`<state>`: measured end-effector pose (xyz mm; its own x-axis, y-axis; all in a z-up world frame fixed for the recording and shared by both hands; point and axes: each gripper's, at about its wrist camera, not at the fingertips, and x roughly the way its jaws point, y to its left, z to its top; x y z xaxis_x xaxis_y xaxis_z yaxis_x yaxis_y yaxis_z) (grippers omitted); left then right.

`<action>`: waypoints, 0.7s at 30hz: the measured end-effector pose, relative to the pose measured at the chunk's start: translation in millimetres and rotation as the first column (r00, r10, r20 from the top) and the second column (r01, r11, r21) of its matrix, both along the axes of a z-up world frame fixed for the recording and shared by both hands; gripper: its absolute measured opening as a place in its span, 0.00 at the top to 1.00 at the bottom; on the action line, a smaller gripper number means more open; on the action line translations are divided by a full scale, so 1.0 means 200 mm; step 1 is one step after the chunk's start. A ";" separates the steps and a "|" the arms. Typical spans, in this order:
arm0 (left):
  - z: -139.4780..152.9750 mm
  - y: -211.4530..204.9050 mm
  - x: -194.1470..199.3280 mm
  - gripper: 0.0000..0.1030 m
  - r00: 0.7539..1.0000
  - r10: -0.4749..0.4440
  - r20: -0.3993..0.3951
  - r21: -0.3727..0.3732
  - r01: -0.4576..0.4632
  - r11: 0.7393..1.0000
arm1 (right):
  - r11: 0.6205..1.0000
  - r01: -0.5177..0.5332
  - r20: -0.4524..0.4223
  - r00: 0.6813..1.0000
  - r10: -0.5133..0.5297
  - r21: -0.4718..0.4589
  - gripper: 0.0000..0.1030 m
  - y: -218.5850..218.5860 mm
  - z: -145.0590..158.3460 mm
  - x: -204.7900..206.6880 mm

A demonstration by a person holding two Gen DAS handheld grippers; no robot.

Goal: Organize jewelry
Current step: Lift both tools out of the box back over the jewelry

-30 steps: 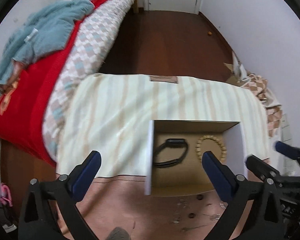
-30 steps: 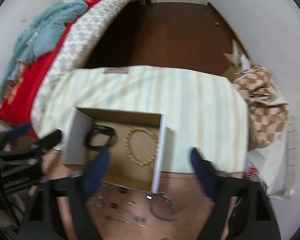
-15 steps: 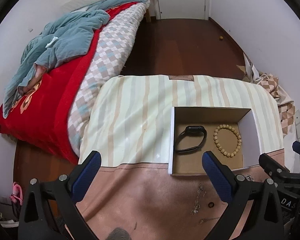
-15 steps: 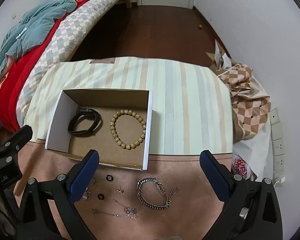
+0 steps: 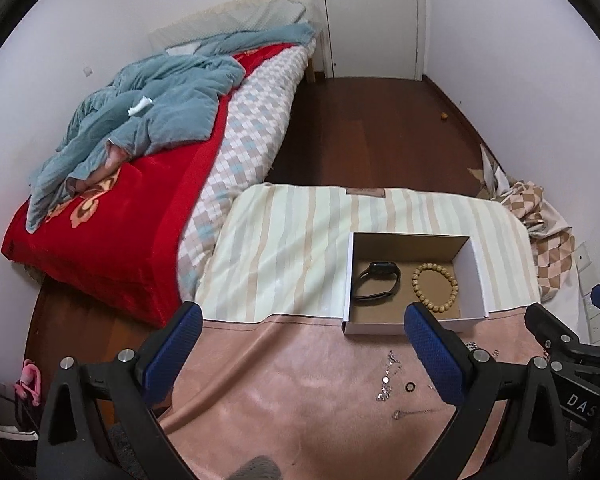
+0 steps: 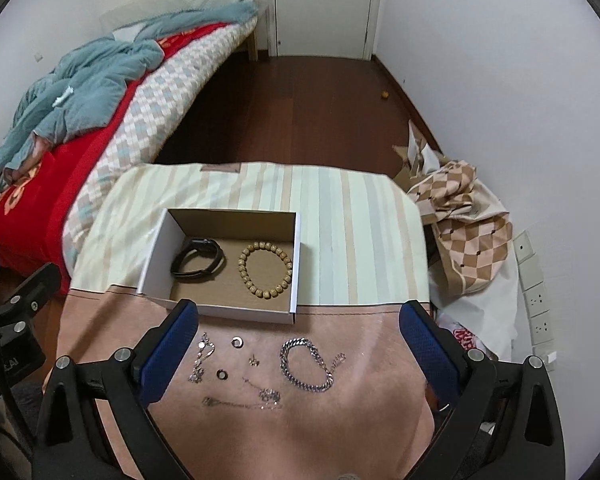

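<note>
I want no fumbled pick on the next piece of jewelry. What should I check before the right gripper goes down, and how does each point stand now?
1. Right gripper open and empty: ok, jaws wide, nothing between them.
2. Left gripper open and empty: ok.
3. Cardboard box has room: ok, only the black watch and the wooden bead bracelet lie inside, apart from each other.
4. Silver chain bracelet lies free on the pink cloth: ok, nothing else touches it.
5. Thin chain free of knots: cannot tell, too fine.
6. Two small rings clear of other pieces: ok.
</note>
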<state>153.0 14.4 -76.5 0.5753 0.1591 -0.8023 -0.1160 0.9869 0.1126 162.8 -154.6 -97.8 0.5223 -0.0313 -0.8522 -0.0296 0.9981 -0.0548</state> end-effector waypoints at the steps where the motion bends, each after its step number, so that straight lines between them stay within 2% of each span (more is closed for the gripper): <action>1: 0.02 0.00 -0.03 0.00 1.000 -0.002 0.010 -0.001 0.002 1.000 | 1.000 0.000 0.010 1.000 0.000 -0.002 0.01 0.00 0.02 -0.02; 6: 0.09 -0.02 -0.13 0.00 0.999 -0.011 0.041 0.007 0.010 1.000 | 1.000 0.001 0.060 0.998 -0.001 -0.007 0.01 0.01 0.13 -0.15; 13: 0.13 -0.01 -0.23 0.00 0.998 0.000 0.056 -0.012 0.001 1.000 | 1.000 -0.004 0.083 0.997 0.002 0.024 0.01 0.00 0.20 -0.27; 17: 0.07 0.00 -0.27 0.00 0.999 0.022 0.050 -0.018 -0.021 1.000 | 0.998 0.013 0.073 0.997 -0.018 0.063 0.01 -0.05 0.16 -0.30; 21: -0.09 0.01 -0.27 0.00 0.999 0.051 -0.007 -0.015 -0.051 0.999 | 0.993 0.070 0.013 0.997 -0.072 0.100 0.01 -0.16 0.00 -0.32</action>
<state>99.9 16.4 -94.3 0.5616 0.1761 -0.8085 -0.1654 0.9813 0.0988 98.8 -187.2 -98.6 0.5359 0.0158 -0.8442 0.0414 0.9981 0.0449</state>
